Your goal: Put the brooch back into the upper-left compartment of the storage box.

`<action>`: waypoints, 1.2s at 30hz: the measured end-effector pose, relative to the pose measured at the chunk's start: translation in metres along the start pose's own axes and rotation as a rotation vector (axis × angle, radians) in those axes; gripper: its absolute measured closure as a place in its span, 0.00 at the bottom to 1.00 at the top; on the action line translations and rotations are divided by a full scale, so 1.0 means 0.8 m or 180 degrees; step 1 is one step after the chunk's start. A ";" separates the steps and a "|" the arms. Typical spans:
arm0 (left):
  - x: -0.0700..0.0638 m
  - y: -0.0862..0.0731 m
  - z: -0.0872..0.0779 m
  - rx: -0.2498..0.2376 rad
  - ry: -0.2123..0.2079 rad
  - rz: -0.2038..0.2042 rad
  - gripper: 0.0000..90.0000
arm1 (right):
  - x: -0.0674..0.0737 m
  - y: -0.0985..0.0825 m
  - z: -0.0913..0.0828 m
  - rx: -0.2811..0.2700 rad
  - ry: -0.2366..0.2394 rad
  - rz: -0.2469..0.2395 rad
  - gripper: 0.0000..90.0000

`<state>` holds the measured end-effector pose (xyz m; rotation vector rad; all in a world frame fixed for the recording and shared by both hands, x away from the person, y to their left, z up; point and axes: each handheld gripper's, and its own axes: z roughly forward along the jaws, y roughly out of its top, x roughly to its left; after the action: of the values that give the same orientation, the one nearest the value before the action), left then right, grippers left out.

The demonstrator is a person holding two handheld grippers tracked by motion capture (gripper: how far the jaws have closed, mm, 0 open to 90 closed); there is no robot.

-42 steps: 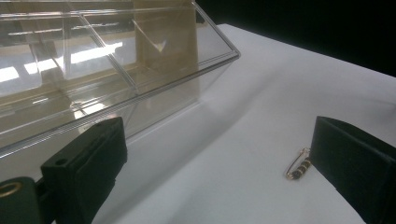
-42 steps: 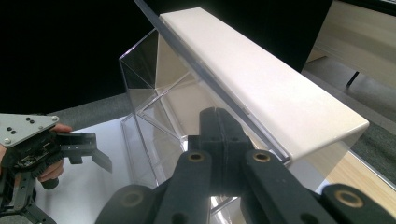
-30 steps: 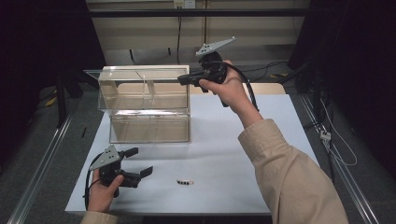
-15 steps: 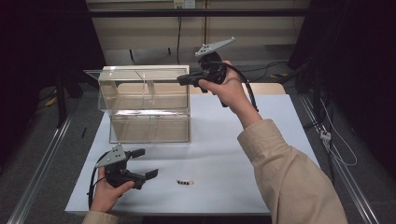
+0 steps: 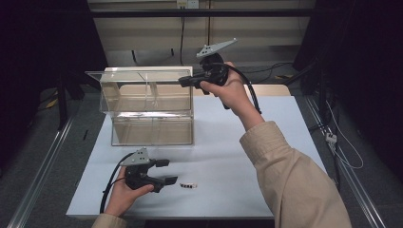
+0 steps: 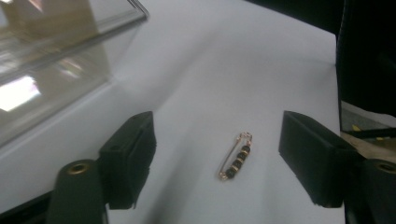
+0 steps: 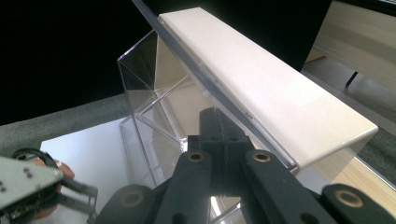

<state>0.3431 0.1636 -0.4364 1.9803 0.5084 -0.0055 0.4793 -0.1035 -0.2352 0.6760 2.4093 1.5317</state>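
Pin (image 6: pixel 236 156) between spread fingers (image 6: pixel 128 156)

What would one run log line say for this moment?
left gripper: closing, astride beaded pin, not touching | right gripper: shut on box lid

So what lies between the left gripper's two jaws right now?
In the left gripper view, a small beaded safety pin lies flat on the white table between the jaws of the left gripper, which have just been closing and touch nothing yet.
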 end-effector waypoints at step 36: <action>-0.019 -0.001 0.064 0.0824 -0.0230 0.0162 0.91 | 0.003 0.001 -0.003 0.0023 -0.0034 -0.0011 1.00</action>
<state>0.3403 0.1144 -0.4576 2.2366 0.4269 -0.1157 0.4766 -0.1041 -0.2336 0.6793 2.4080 1.5149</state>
